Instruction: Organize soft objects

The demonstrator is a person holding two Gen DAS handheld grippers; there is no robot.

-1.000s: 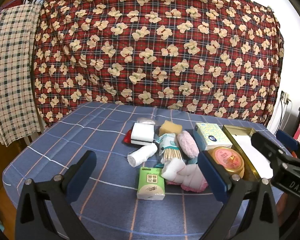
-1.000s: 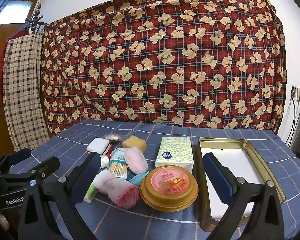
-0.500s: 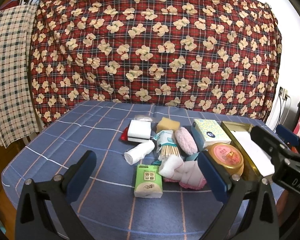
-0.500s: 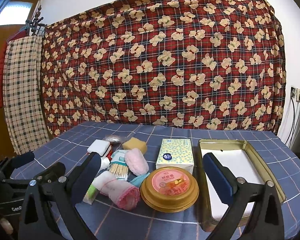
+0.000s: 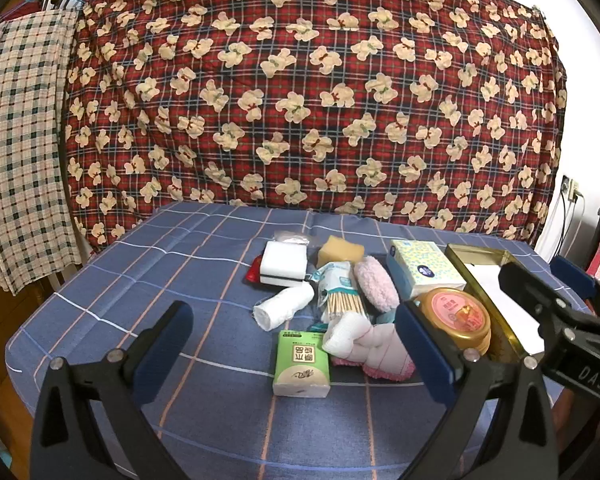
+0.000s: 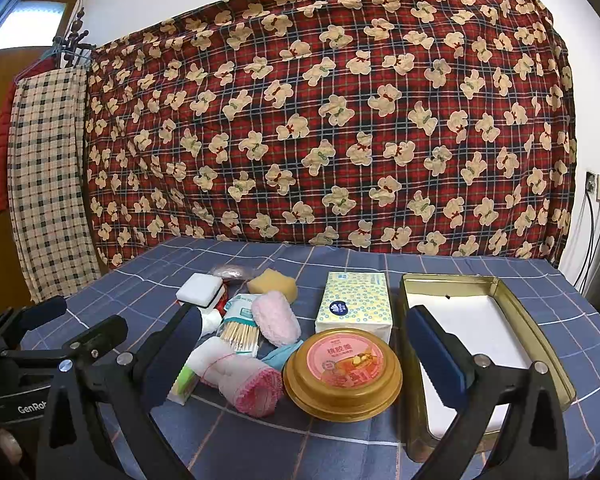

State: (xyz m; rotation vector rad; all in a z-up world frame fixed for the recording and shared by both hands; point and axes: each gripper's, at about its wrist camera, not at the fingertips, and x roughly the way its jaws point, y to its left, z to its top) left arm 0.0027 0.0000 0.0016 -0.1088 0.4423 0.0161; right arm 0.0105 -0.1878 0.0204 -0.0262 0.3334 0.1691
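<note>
Currently, both tongs are held wide apart above the near edge of a blue checked cloth (image 5: 204, 264), and nothing is gripped by either. The left gripper (image 5: 296, 344) is seen at the bottom of its own view, framing a green tissue pack (image 5: 302, 362) and a rolled pink towel (image 5: 370, 354) just beside it. A white cloth roll (image 5: 283, 310) is seen slightly higher, below a white sponge (image 5: 283, 263), with a yellow sponge (image 5: 340, 250) to its right. A pink puff (image 5: 376, 284) is laid beside a pack of cotton swabs (image 5: 338, 294).

The right gripper (image 6: 314, 354) is seen low in its view, framing a round gold tin (image 6: 342, 372). A yellow tissue box (image 6: 354, 300) is placed behind the tin, and an open gold tray (image 6: 540, 336) is found at the right of the frame, lined in white. A red bear-print blanket (image 6: 320, 120) is hung across the background.
</note>
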